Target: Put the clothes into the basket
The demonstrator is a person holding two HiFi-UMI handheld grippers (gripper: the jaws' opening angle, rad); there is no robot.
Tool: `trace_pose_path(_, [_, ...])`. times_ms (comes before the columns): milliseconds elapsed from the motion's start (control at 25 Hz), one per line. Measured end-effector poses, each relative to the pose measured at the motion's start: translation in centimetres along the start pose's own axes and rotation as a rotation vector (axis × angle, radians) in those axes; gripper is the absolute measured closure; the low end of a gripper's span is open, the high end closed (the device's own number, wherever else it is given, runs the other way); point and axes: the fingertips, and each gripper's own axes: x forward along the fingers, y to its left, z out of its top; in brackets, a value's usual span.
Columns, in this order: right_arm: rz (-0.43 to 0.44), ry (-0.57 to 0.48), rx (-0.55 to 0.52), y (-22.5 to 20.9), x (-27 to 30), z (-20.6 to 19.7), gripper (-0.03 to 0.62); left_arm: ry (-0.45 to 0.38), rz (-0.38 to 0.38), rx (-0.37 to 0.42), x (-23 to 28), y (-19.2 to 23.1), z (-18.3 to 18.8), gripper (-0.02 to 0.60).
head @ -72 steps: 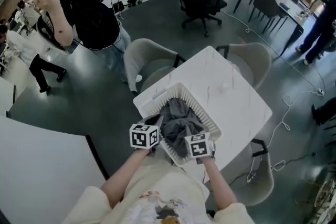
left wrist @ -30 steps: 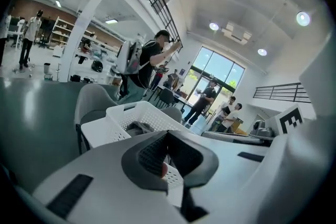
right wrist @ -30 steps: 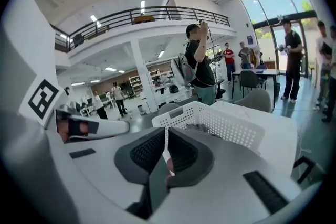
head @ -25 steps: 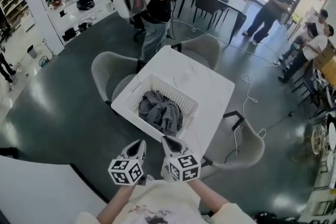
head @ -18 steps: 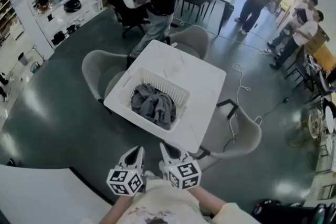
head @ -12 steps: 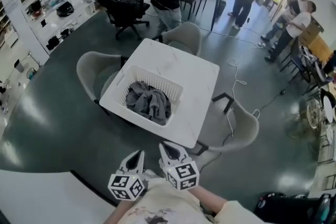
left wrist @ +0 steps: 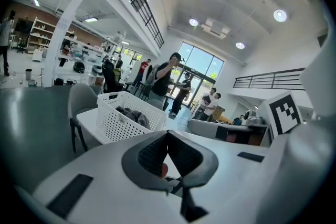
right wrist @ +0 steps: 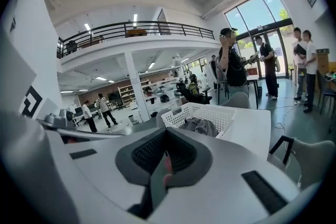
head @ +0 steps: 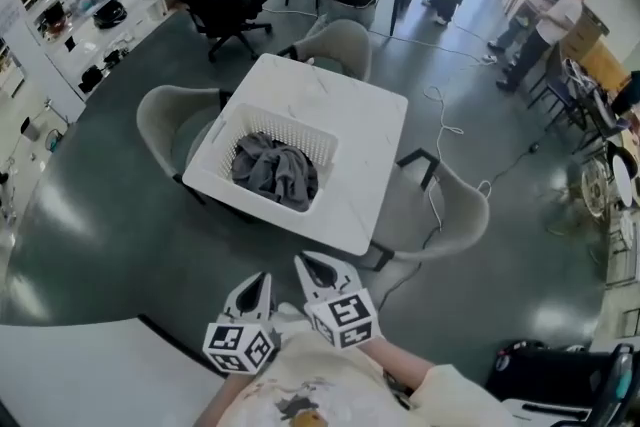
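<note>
The clothes (head: 272, 173) already lie inside the basket (head: 305, 129), so the job looks finished. The sound move now is to hold both tongs off the basket and check that no cloth hangs over its rim. Left tongs (head: 262, 281) and right tongs (head: 318, 267) are clenched on nothing, well apart from the basket on its near side. The clothes are a crumpled grey heap, soft and folded on itself, filling the basket's middle below the rim. White tabletop (head: 360, 150) shows bare right of the basket.
</note>
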Motion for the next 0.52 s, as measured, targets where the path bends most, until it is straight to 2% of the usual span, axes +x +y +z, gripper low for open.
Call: trace_pose_path(520, [-0.029, -0.006, -0.003, -1.3, 0.7, 0.8, 0.588, 0.001, -0.018, 0.008, 1.7, -0.1, 1.0, 0.571])
